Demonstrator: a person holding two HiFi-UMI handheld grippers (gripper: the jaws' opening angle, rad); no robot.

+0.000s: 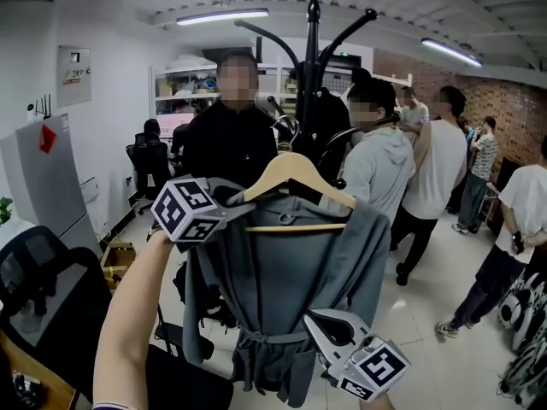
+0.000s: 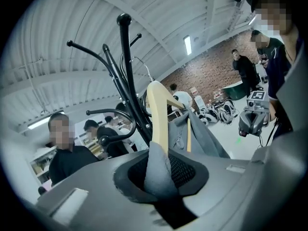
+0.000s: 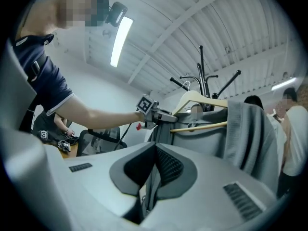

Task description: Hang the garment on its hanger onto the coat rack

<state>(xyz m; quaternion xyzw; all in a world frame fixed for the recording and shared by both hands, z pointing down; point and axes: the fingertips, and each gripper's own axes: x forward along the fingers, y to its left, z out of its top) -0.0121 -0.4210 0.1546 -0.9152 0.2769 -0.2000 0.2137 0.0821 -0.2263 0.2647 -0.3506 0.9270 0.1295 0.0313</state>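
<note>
A black coat rack point(image 1: 311, 67) with curved arms rises in the middle of the head view. Just in front of it hangs a wooden hanger point(image 1: 295, 171) carrying a grey garment point(image 1: 286, 272). The hanger's metal hook point(image 1: 286, 129) is close to the rack's arms; I cannot tell whether it touches them. My left gripper point(image 1: 234, 209) is shut on the hanger's left shoulder end, fabric included, and the left gripper view shows the wooden hanger point(image 2: 157, 119) between the jaws. My right gripper point(image 1: 330, 325) is shut on the garment low at its right side, grey fabric point(image 3: 150, 186) pinched between the pads.
Several people stand behind and to the right of the rack. A person in black point(image 1: 231, 135) is directly behind the hanger. An office chair point(image 1: 34, 280) and a grey cabinet point(image 1: 47, 173) are at the left. Wheeled gear point(image 1: 523, 310) lies at the right edge.
</note>
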